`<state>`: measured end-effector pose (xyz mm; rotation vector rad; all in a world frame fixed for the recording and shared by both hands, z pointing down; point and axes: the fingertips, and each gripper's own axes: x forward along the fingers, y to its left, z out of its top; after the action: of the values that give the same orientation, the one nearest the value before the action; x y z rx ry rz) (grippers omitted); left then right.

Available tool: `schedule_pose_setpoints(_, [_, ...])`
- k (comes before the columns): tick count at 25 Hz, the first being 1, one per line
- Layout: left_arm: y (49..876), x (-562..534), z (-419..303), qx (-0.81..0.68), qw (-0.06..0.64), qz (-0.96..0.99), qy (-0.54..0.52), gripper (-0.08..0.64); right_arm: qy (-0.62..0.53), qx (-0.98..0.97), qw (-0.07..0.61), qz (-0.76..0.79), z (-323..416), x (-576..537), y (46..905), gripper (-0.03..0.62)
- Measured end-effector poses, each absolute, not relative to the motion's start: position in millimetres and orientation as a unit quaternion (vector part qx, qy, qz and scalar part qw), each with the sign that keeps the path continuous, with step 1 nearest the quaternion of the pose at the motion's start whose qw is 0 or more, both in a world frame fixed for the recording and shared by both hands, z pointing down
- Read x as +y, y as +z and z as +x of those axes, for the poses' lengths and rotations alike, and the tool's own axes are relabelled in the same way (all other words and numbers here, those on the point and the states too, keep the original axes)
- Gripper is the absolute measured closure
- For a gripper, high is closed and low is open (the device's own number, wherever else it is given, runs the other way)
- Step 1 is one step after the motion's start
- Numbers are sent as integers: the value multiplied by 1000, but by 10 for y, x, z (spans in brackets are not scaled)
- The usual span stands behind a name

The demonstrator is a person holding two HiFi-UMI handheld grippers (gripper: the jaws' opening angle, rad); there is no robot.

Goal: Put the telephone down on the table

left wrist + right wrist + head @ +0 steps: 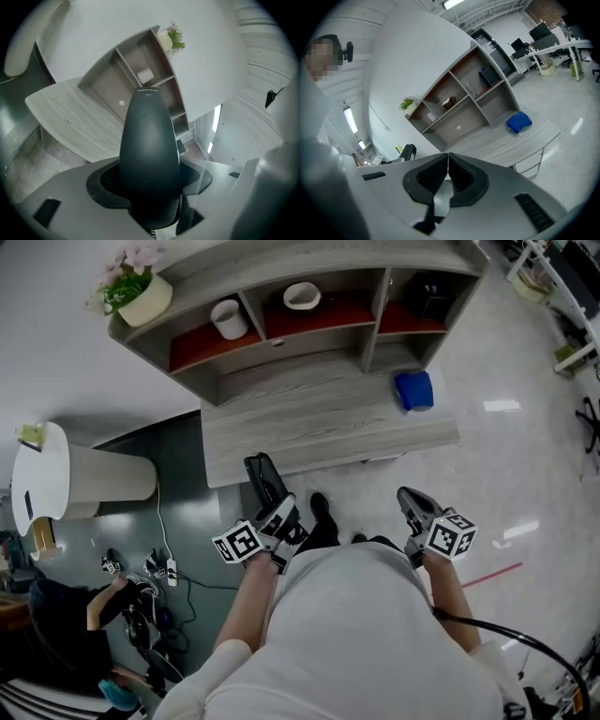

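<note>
Head view: I stand facing a grey wooden table (309,427) with a shelf unit (319,351) at its back. The left gripper (279,519) has the telephone (263,476), a dark, smooth handset. The phone sticks out ahead of the jaws toward the table, its far end overlapping the table's near edge close to the left corner. It is carried in the air and rests on nothing. How far above the tabletop it sits, I cannot tell. In the left gripper view the jaws are spread wide around the handset's broad lower end, one pad against each flank. The narrow end points on toward the shelf compartments, and the tabletop shows to the left of it. The right gripper (411,499) is off to the right, well apart from the telephone, in front of the table's right end. In the right gripper view its jaws are pressed together with nothing between them. A blue object (413,390) lies on the right end of the table. A potted plant (141,292) stands on top of the shelf unit at the left. A white cup (228,319), a bowl (302,296) and a black box (429,294) each sit in their own compartment.
</note>
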<state>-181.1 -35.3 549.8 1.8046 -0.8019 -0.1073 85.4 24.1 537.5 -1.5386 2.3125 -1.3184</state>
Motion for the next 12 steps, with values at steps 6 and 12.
schedule_pose_setpoints(6, [5537,-870,-1916,-317,535,783,-1,264,-420,732,32,-536,760,-131,5361,574])
schedule_pose_setpoints(12, [5734,-1226,-1944,-311,532,786,41,264,-423,711,34,-561,713,-314,5375,574])
